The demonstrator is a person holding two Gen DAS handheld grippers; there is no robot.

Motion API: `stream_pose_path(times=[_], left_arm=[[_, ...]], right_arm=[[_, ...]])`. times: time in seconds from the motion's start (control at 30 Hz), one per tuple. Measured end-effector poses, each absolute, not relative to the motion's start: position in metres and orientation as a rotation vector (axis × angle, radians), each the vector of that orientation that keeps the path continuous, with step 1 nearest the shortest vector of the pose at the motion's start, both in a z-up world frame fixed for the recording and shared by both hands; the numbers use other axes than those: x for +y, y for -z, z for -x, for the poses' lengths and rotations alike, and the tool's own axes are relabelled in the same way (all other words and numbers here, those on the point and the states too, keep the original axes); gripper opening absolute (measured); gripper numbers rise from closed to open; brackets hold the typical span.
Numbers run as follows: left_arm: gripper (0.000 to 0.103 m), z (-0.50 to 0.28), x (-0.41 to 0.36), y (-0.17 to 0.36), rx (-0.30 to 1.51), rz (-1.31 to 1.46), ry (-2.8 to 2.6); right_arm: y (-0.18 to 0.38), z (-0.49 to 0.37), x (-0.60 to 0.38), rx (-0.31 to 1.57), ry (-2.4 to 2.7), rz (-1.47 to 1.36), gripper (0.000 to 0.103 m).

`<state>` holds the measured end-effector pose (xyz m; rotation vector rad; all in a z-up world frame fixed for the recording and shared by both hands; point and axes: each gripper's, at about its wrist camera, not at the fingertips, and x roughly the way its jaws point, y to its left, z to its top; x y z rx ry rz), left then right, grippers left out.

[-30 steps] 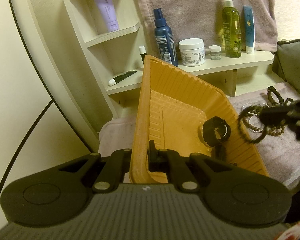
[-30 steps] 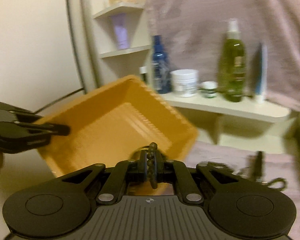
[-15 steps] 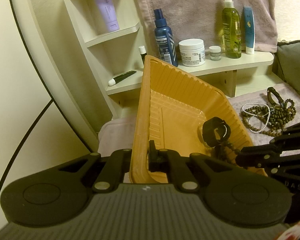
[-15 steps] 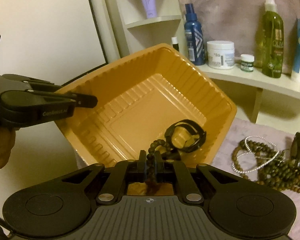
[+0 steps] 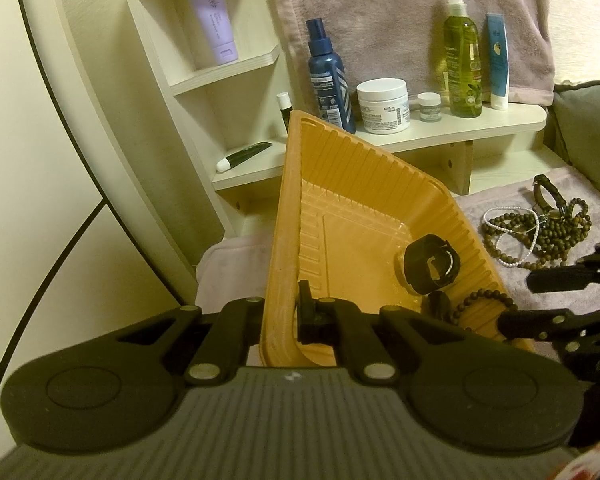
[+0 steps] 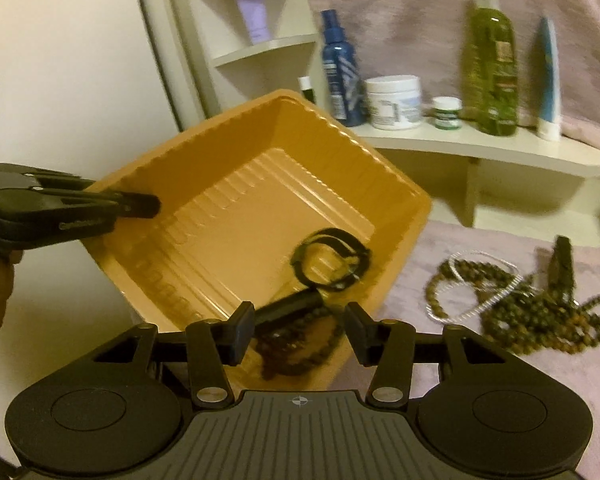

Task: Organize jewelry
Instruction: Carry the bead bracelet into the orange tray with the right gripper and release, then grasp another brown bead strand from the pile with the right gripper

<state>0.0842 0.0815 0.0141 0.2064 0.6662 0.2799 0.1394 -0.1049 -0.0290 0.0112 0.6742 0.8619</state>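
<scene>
- Far left, the left gripper (image 5: 286, 312) is clamped tight on the near rim of the orange tray (image 5: 340, 184), jaws closed on the thin plastic wall, and the tray is tipped up at an angle.
- That tray is a ribbed, glossy orange plastic dish with a flat stepped floor and flared walls.
- Inside it, a black watch (image 5: 430, 266) with a looped strap lies near the low right corner.
- Just below the watch, a dark beaded bracelet (image 5: 485, 298) of small round brown beads lies in the tray's bottom corner; it blurs in the right wrist view.
- Over it, the right gripper (image 6: 300, 330) has its jaws opening, the pads well clear of the beads on either side, nothing pinched.
- To the right, on the mauve towel (image 5: 512, 292) beside the tray, sits a tangled pile of brown bead strands (image 5: 556, 236) with a thin white pearl-like strand (image 5: 514, 232) looped through it.
</scene>
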Motion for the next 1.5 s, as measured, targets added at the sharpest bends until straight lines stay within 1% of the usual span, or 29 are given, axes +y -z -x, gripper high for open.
stream_pose_path(times=[0.53, 0.9, 1.0, 1.3, 1.37, 1.4, 1.5], left_arm=[[0.005, -0.084, 0.081, -0.014, 0.664, -0.207, -0.279], [0.005, -0.084, 0.081, -0.014, 0.664, -0.208, -0.28], [0.005, -0.084, 0.081, -0.014, 0.665, -0.209, -0.28], [0.004, -0.084, 0.083, -0.013, 0.666, -0.209, -0.282], [0.004, -0.084, 0.083, -0.013, 0.666, -0.209, -0.281], [0.004, -0.084, 0.083, -0.013, 0.666, -0.209, -0.282], [0.004, -0.084, 0.084, -0.013, 0.666, -0.208, -0.283]], right_arm=[[0.049, -0.16, -0.184, 0.693, -0.525, -0.078, 0.05], [0.051, -0.185, -0.195, 0.679, -0.48, -0.021, 0.05], [0.051, -0.188, -0.193, 0.666, -0.458, 0.054, 0.05], [0.054, -0.208, -0.208, 0.652, -0.409, 0.052, 0.049], [0.054, -0.214, -0.208, 0.646, -0.405, 0.054, 0.047], [0.054, -0.218, -0.207, 0.643, -0.405, 0.057, 0.043], [0.057, -0.227, -0.201, 0.637, -0.406, 0.07, 0.036]])
